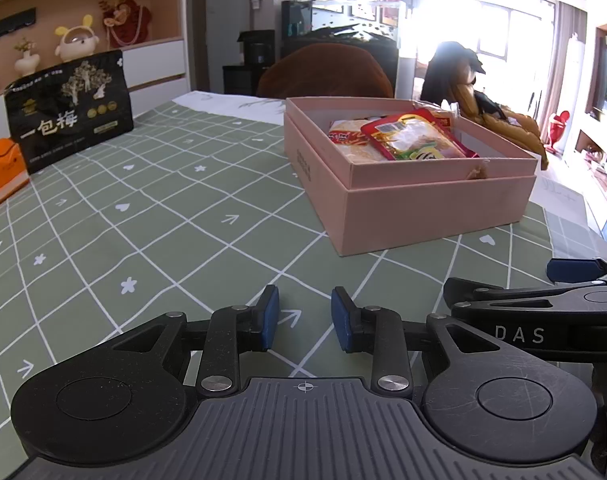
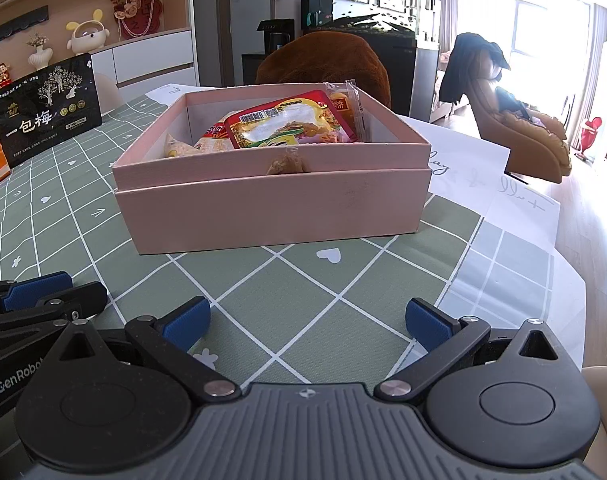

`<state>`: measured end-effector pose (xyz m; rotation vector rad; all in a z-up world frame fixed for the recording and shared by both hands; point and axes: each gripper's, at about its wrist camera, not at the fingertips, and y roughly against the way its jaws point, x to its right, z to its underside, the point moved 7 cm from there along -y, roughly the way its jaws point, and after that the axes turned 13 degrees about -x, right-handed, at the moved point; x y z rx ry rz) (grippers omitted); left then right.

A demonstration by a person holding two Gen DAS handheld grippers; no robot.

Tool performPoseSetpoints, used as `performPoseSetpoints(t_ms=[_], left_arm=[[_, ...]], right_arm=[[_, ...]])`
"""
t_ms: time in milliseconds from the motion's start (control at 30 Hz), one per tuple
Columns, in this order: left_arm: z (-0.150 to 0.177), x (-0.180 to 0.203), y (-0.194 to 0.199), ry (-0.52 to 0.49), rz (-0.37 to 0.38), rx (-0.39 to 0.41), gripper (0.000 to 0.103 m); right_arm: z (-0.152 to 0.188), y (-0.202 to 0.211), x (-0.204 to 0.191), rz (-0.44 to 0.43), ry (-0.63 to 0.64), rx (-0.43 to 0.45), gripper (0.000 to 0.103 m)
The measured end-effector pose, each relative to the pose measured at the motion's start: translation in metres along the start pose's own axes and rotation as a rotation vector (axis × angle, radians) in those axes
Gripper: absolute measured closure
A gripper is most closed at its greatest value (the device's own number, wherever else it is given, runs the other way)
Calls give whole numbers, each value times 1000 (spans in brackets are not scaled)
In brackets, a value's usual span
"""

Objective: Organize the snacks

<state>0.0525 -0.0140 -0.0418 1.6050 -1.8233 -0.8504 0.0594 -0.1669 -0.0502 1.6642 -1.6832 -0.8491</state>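
Observation:
A pink cardboard box stands on the green checked tablecloth and holds several snack packs, with a red-edged packet on top. My left gripper is open with a narrow gap, empty, low over the cloth, near-left of the box. My right gripper is wide open, empty, just in front of the box. The right gripper also shows in the left wrist view, and the left one in the right wrist view.
A black plum snack bag stands at the table's far left, next to an orange box. A brown chair back is behind the table. The table edge runs along the right, with white sheets there.

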Motion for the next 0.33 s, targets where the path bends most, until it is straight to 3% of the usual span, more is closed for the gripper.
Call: performPoseSetpoints(t_ms=[333], left_arm=[[0, 1, 0, 5, 5, 1, 70]], right_arm=[[0, 0, 0, 0, 0, 0, 0]])
